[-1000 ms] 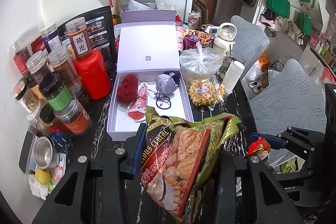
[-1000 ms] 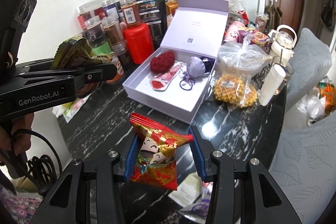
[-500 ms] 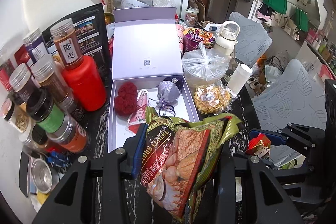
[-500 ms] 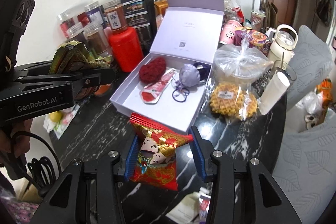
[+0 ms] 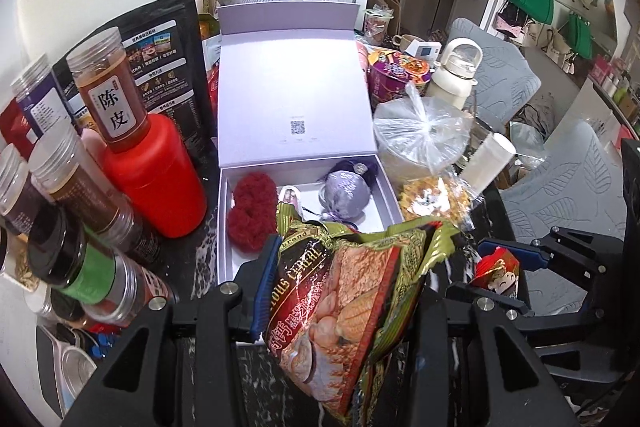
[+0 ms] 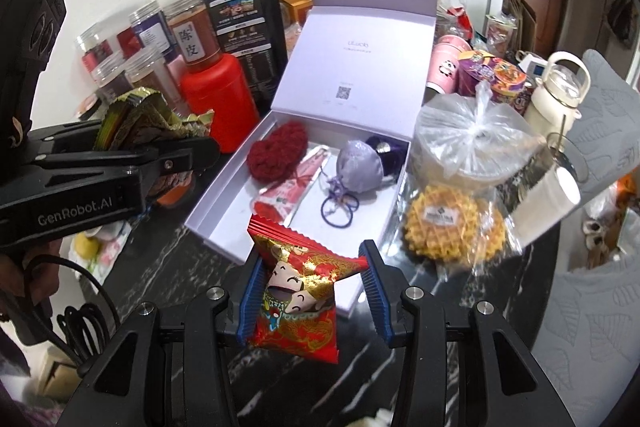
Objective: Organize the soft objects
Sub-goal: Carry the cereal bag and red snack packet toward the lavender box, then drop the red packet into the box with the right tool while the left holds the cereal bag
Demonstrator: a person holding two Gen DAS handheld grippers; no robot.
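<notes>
Two packets aloft: left gripper (image 5: 340, 287) fingers clamped on cereal bag (image 5: 344, 311); right gripper (image 6: 310, 291) fingers clamped on red snack packet (image 6: 298, 299), both short of the open white box (image 6: 224, 211). Best released low over bare floor at the box's near end (red knit piece (image 5: 250, 215) and grey pouch (image 5: 346, 197) fill the rest). Red canister (image 5: 154, 179), jars, bagged waffle (image 6: 454, 227) crowd the table (image 6: 168, 259).

Both wrist views: bright, even indoor light, soft shadows. Strong fisheye bend w/ dark vignette at corners. Glare on clear plastic bag (image 5: 420, 131) and black marble table (image 6: 432, 267). Centre sharp; edges slightly soft; room at right washed out
</notes>
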